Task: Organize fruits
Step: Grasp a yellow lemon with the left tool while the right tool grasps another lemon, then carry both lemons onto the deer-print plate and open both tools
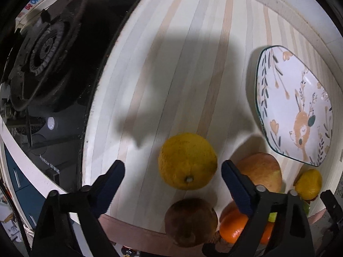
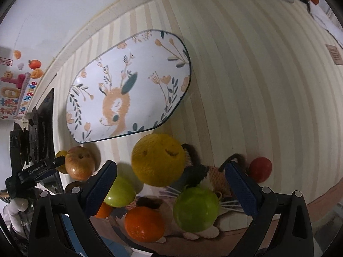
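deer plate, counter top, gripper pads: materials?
Deer plate: looks like glazed ceramic; glossy white face with highlights, printed deer and flowers, dark thin rim.
Counter top: probably laminate or a vinyl cover; flat, matte, printed cream and tan stripes, no visible grain.
Pads on the left gripper and right gripper: likely rubber; dark blue with fine ribbed texture on black plastic-looking jaws.

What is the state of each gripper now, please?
Left gripper: open, holding nothing; a yellow citrus lies between its fingers.
Right gripper: open, holding nothing.
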